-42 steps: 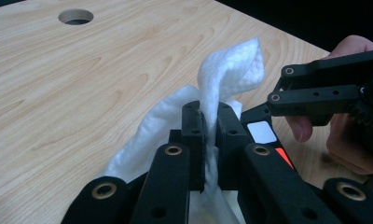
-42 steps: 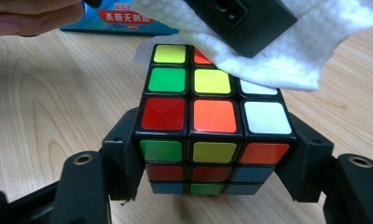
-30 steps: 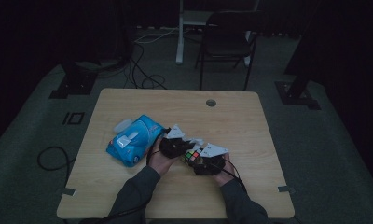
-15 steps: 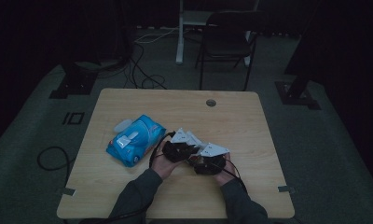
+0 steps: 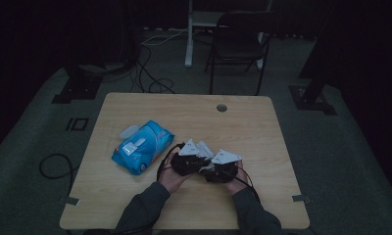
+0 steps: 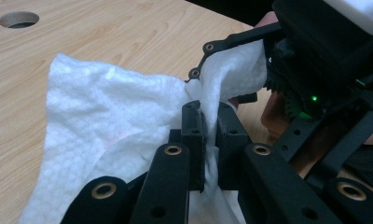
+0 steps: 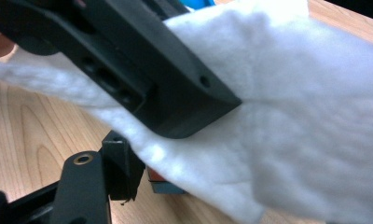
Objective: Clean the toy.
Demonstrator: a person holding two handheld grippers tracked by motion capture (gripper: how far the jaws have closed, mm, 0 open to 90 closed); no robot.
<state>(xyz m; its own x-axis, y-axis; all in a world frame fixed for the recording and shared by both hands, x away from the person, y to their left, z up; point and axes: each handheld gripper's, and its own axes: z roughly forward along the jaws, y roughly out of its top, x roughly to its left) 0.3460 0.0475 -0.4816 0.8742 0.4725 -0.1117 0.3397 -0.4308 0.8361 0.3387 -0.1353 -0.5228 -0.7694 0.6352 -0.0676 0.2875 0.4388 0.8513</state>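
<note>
**Dark room, two grippers, one white wipe**

Dark floor goes all around a light wooden worktop [image 5: 262, 127], and a black chair [image 5: 238, 44] stands far behind the worktop. Black cables [image 5: 150, 73] lie on the floor near the chair.

On the worktop lies a blue pack of wipes [image 5: 142, 147]. Its flap is open. The pack is just to the left of the two hands.

The left hand [image 5: 170, 178] and the right hand [image 5: 237, 182] come in from the near edge of the worktop. Each hand holds a gripper. The two grippers are close together, touching or almost touching, just right of the blue pack.

A white wipe [image 6: 110, 116] is between them. In the left gripper view, the left gripper [image 6: 209, 135] is closed tight on a fold of the wipe. The rest of the wipe spreads out to one side, over the wood. A round hole [image 6: 17, 19] in the worktop sits far beyond the wipe.

The right gripper [image 5: 222, 169] is right next to the wipe too. The wipe goes up into its black parts. In the right gripper view the wipe hangs over its own jaws, so I cannot tell if it is pinching the wipe or not.
</note>
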